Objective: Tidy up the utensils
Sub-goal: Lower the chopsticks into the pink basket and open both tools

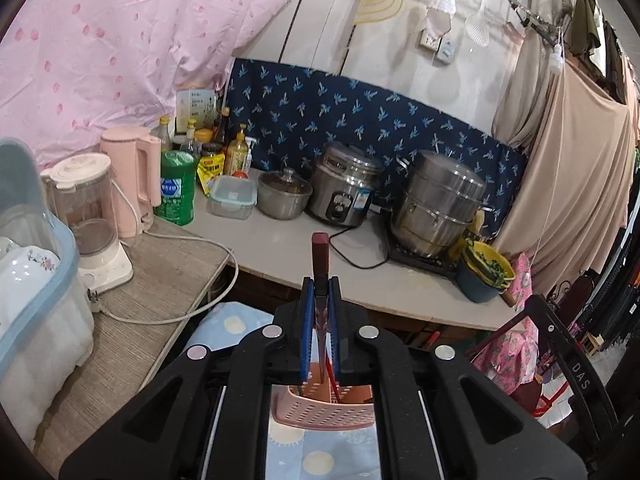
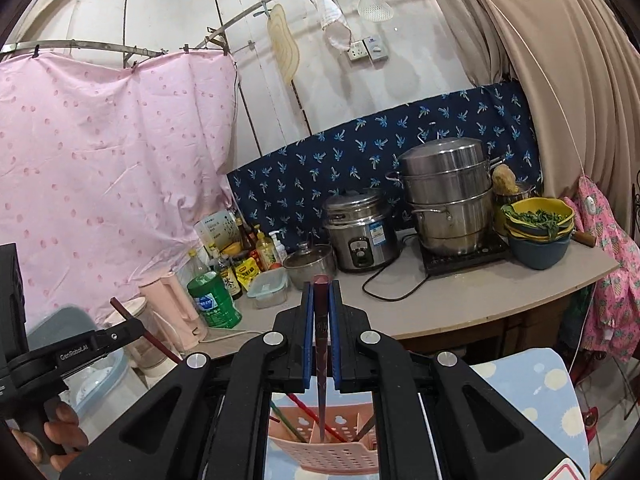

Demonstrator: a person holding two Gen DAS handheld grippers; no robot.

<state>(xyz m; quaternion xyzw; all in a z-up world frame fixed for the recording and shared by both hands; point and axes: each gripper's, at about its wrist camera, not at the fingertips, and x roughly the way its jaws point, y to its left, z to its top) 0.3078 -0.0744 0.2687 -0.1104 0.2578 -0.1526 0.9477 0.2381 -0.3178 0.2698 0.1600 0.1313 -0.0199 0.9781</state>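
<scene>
Above the pink holder (image 1: 323,408), both the left tongs (image 1: 321,292) and right tongs (image 2: 321,296) pinch upright chopsticks (image 1: 320,256), tips pointing straight down into its compartments.

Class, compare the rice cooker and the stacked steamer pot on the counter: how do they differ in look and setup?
The rice cooker is the shorter, a single body with a front control panel and blue sticker; the steamer pot is taller, built of stacked tiers with side handles. The rice cooker sits straight on the counter, while the steamer pot sits on a black cooktop. Both are lidded shiny steel, backed by navy cloth.
</scene>
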